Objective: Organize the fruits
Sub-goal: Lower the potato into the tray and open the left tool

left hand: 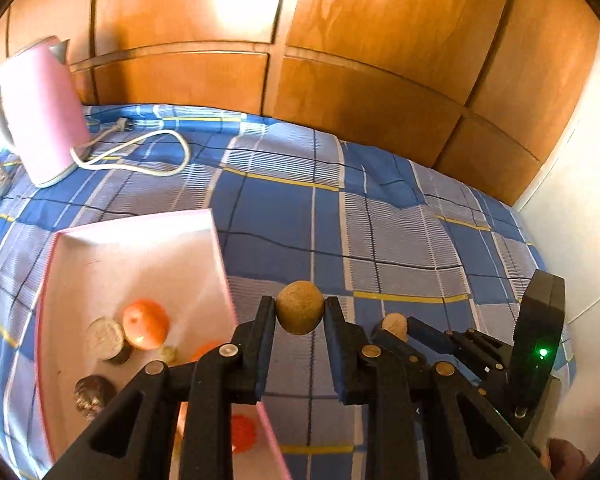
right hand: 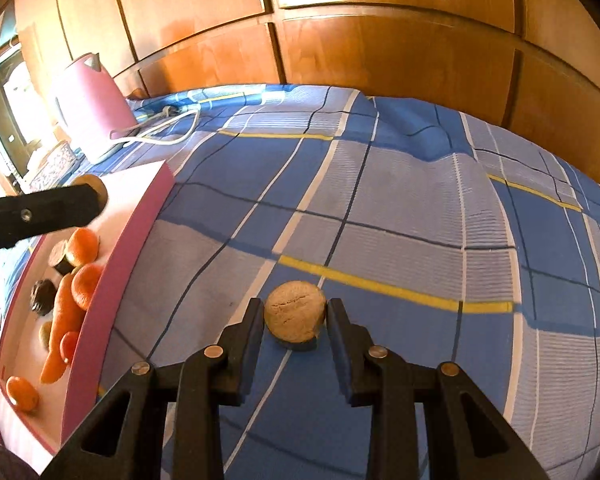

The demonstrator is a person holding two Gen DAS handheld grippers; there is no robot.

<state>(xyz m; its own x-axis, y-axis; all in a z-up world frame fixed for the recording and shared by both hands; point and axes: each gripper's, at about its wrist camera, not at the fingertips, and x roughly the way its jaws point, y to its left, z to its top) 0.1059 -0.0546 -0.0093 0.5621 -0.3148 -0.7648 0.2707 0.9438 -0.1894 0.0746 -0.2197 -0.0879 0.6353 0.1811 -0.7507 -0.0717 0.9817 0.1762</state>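
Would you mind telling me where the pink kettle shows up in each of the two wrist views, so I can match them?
Left wrist view: the pink kettle stands at the far left, upper part, on the blue checked cloth, beyond the pink tray.
Right wrist view: the pink kettle is upper left, also beyond the pink tray.
Shared landmark: the white cord looping from the kettle's base.

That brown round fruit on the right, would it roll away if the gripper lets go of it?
The brown fruit looks round, so it would probably roll on the rumpled plaid cloth. Its matte, rough skin suggests the right gripper won't slip much. The cracks on it hint at a brittle shell, so a hard squeeze might break it.
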